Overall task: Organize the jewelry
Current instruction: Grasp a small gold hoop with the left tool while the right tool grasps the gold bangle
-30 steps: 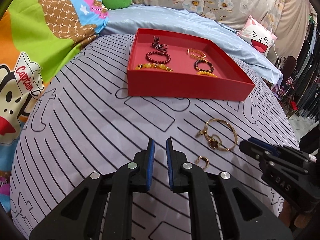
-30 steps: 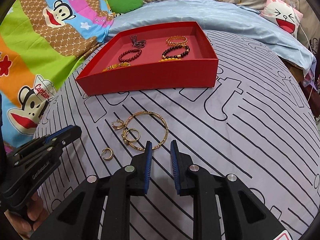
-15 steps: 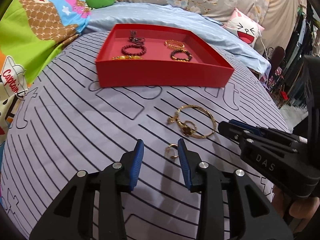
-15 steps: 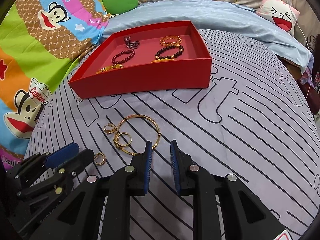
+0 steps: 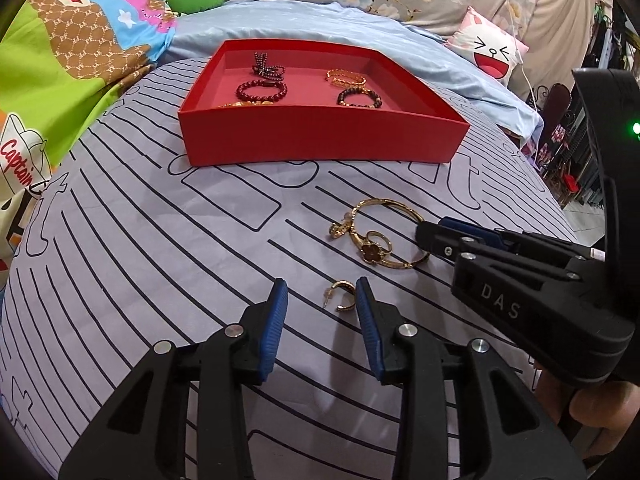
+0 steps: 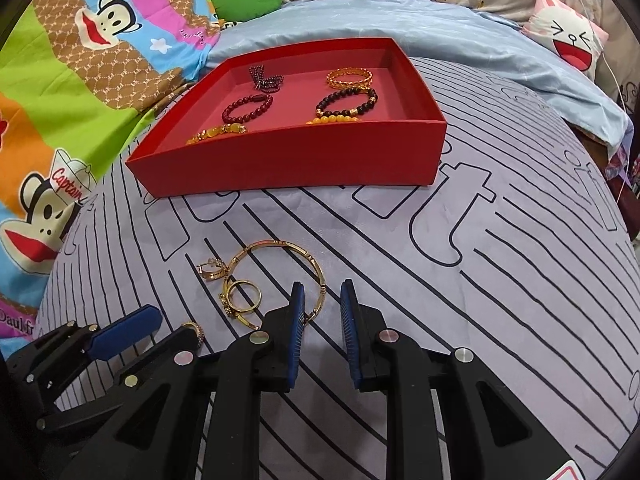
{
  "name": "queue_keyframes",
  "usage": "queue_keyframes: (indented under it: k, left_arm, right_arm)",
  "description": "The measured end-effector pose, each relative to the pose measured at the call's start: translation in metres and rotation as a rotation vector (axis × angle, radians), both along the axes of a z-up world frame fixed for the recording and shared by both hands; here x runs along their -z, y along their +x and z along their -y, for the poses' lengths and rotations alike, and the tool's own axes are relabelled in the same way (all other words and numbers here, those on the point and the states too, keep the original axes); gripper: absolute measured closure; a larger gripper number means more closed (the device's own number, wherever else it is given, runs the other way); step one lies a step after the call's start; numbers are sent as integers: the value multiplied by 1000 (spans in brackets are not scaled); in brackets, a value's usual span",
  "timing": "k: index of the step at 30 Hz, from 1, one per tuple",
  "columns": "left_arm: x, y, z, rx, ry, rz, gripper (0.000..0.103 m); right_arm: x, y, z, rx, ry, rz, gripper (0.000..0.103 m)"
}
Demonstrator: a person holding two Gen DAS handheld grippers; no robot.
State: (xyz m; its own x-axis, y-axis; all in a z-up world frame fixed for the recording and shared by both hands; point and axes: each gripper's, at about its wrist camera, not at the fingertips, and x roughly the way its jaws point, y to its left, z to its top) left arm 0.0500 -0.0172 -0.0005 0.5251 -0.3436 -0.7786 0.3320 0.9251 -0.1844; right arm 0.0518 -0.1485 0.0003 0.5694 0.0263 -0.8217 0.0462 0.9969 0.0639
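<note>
A small gold hoop earring lies on the lilac striped cloth between the open fingers of my left gripper, close to the right pad; it also shows in the right wrist view. Beyond it lie a gold bangle, a gold flower ring and another gold earring. The bangle also shows in the right wrist view, with my right gripper open just at its near right edge. A red tray holding several bead bracelets stands farther back.
The lilac cloth covers a rounded bed surface that drops off at the sides. A cartoon monkey blanket lies to the left. A light blue sheet and a white cat pillow lie behind the tray.
My left gripper has opened wider and moved forward and right, so the small hoop earring now lies between its fingers. My right gripper has opened a little and edged toward the bangle.
</note>
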Motion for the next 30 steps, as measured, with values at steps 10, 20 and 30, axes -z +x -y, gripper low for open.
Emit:
queue_keyframes:
  k: [10, 20, 30]
  left_arm:
    - [-3, -2, -3, -1, -18, -4, 69]
    - [-11, -5, 27, 91, -105, -38, 69]
    - [-6, -6, 47, 107, -79, -38, 74]
  right_arm:
    - [-1, -16, 24, 58, 15, -8, 100]
    - [-1, -37, 34, 86, 18, -14, 100]
    - [-1, -43, 38, 96, 28, -10, 100]
